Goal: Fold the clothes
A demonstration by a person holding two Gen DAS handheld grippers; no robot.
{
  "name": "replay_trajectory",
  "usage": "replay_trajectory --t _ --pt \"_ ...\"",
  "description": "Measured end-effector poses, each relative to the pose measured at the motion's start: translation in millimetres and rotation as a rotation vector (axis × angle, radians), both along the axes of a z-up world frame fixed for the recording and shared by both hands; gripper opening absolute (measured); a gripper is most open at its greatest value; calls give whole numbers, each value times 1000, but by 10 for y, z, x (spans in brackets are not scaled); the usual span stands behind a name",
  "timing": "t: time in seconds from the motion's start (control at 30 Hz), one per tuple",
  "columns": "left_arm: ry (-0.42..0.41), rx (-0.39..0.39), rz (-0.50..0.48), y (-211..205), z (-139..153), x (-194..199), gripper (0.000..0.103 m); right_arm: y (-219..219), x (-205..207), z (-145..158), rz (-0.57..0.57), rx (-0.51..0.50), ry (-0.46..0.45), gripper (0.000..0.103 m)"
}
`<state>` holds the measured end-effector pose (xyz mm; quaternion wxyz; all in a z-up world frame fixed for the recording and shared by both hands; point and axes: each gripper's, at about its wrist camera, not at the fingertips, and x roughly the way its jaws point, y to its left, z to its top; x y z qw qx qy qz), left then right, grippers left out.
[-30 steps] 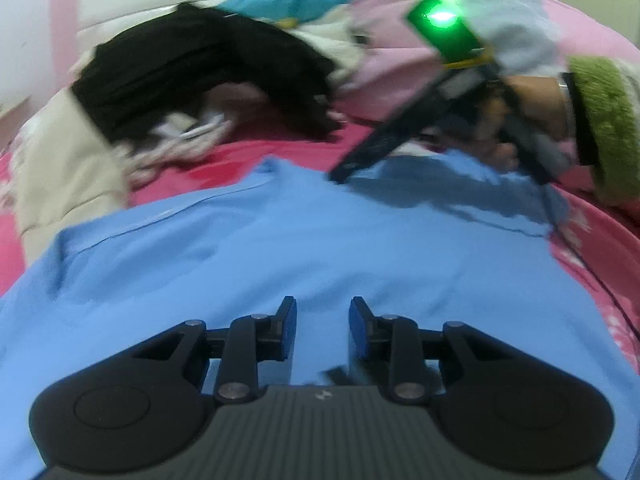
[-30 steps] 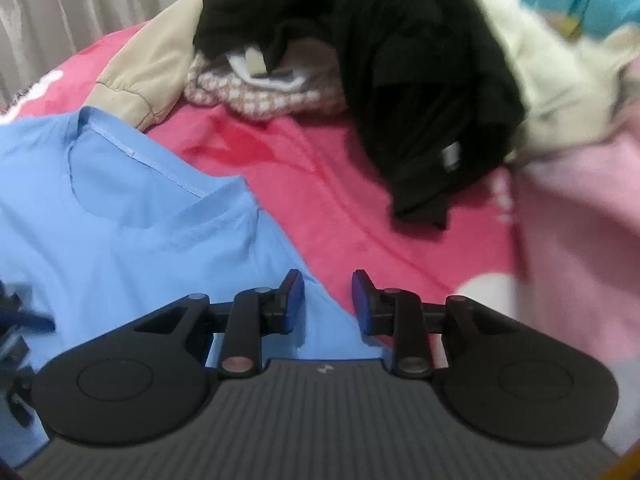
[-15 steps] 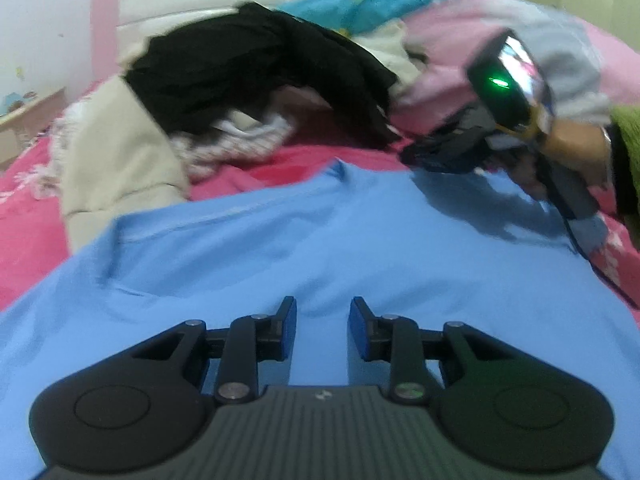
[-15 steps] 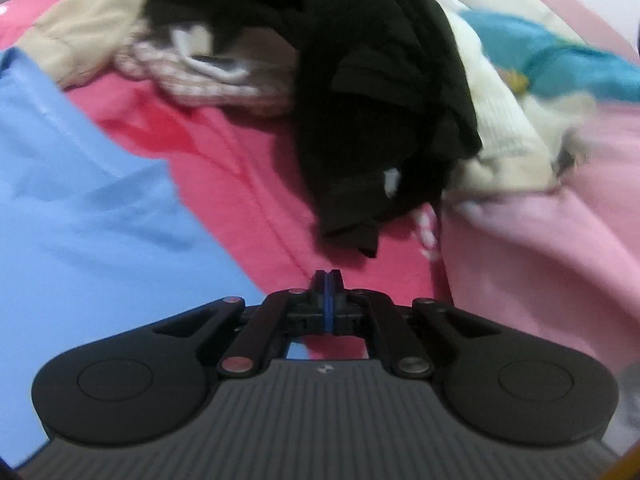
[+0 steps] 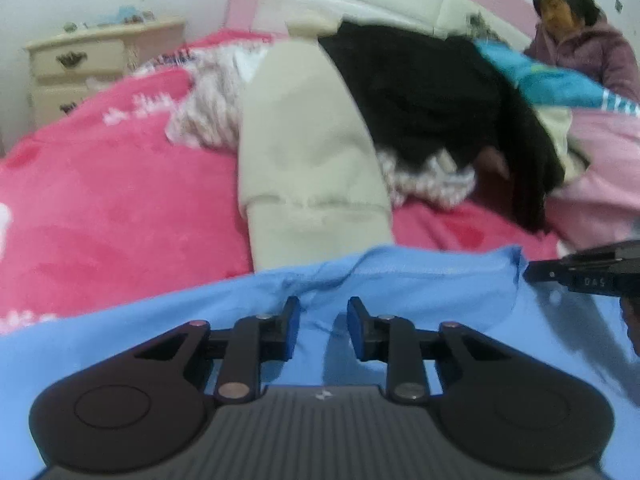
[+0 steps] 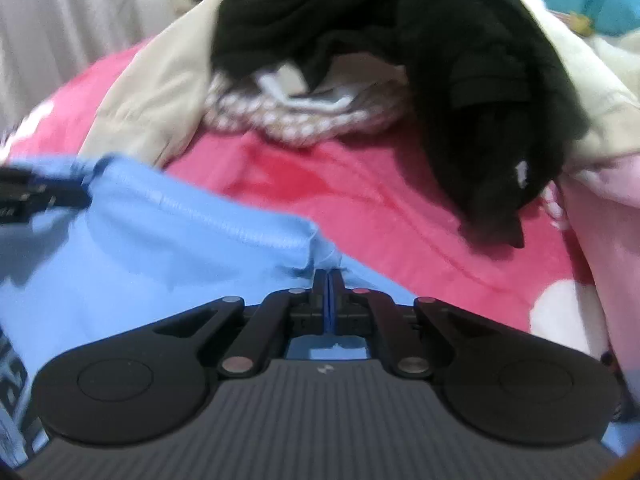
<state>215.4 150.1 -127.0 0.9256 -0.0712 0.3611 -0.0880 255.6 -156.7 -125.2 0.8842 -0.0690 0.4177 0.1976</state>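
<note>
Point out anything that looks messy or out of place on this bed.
Behind the flat blue shirt, a black garment, a beige garment and a patterned garment lie heaped unfolded on the pink blanket.

Blue shirt [image 5: 420,292], pink bedspread [image 5: 100,220], black garment [image 5: 432,92].

bedspread [image 5: 100,208]: pink | nightstand [image 5: 80,64]: cream, far left | person [image 5: 580,40]: purple jacket, far right

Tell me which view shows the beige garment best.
The left wrist view. There the beige garment lies nearly centred, its ribbed cuff end reaching the blue shirt, with the black garment overlapping its far side. The right wrist view shows only a blurred beige strip at the pile's left edge, mostly under black fabric.
</note>
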Motion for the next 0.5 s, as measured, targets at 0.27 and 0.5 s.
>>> replay_trajectory --t 0.27,0.5 --pt "-58 49 23 99 902 -603 43 -477 -675 748 -36 205 -181 3" --pt "-61 59 113 299 1881 -1701 43 -855 -1518 1486 82 382 -381 17"
